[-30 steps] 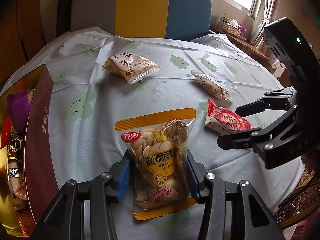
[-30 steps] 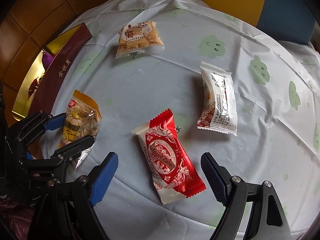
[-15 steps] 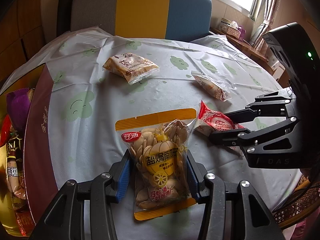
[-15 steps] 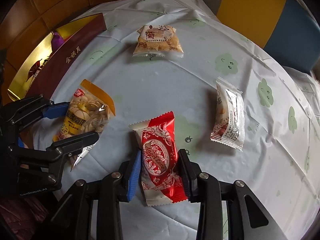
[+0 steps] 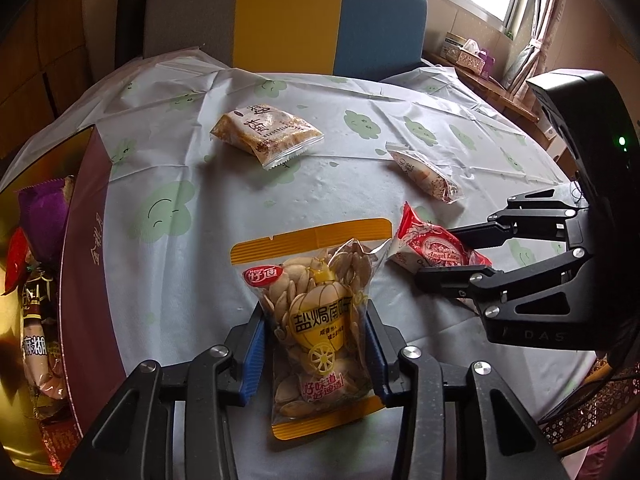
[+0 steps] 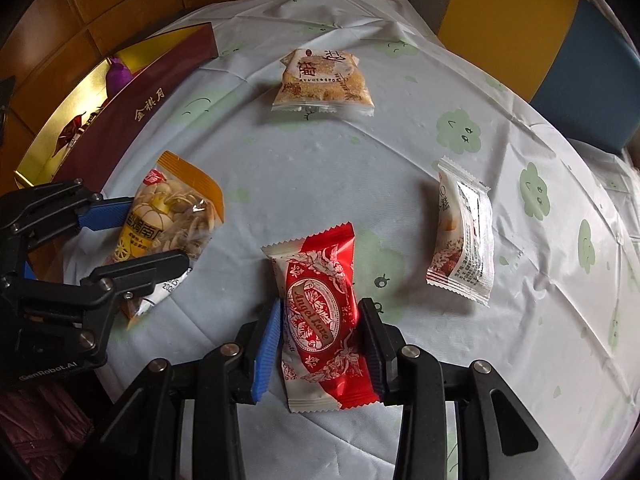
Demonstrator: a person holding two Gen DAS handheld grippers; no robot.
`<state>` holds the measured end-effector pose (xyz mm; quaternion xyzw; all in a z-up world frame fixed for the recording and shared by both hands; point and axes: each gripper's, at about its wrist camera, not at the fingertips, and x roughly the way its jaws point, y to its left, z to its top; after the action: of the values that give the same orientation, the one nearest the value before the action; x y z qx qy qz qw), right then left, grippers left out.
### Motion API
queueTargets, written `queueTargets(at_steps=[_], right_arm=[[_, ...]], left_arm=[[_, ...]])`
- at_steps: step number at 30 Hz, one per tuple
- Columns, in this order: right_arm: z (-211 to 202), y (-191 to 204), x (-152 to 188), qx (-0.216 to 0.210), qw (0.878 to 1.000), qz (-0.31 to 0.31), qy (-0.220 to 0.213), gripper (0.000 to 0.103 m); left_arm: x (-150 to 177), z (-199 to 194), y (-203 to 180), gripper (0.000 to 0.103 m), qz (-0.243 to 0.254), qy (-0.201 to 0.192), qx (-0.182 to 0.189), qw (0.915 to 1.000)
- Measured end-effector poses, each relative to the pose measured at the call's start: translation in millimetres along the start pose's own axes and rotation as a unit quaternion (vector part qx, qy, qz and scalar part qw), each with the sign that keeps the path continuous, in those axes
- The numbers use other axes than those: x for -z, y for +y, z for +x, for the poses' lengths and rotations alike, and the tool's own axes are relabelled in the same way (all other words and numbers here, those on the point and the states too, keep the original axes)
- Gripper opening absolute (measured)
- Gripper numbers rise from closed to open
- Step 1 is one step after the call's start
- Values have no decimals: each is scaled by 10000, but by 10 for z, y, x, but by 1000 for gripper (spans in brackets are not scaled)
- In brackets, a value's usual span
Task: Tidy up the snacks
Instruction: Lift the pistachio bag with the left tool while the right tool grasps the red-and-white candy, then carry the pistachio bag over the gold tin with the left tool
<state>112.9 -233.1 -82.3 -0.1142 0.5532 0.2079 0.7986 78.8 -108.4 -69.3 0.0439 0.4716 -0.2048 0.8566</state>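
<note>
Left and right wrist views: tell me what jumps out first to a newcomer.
Two packets are clamped at once: the left hand-held gripper, its jaws just closing, squeezes the yellow-edged seed packet, and the right hand-held gripper grips the red packet. Two more packets lie loose on the cloud-print tablecloth, beside a maroon-and-gold gift box.

The left gripper (image 5: 316, 332) is pointing steeply downward, its jaws having just been closing, blue pads now pressing a packet's sides. Beside it, the right gripper (image 6: 320, 340) is tilting down too, pads squeezing a wrapper between them.
</note>
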Motion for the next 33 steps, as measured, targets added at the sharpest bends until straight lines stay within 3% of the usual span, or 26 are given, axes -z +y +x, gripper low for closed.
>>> queueTargets(at_steps=[5, 10, 20, 27, 33], right_arm=[[35, 17, 19, 11, 10000, -11, -21, 40], [23, 12, 37, 34, 10000, -55, -35, 40], [19, 94, 61, 152, 9996, -238, -87, 39], [-4, 169, 91, 192, 9993, -296, -112, 40], [-19, 126, 84, 161, 9994, -279, -119, 40]], left_arm=[[-14, -151, -9, 43, 48, -120, 79, 9999], [-98, -522, 52, 43, 17, -565, 237, 9981], [-188, -1051, 795, 43, -1030, -990, 224, 9895], [46, -1271, 1569, 43, -2044, -1011, -239, 9734], [370, -1300, 2124, 43, -2955, -855, -342, 9509]])
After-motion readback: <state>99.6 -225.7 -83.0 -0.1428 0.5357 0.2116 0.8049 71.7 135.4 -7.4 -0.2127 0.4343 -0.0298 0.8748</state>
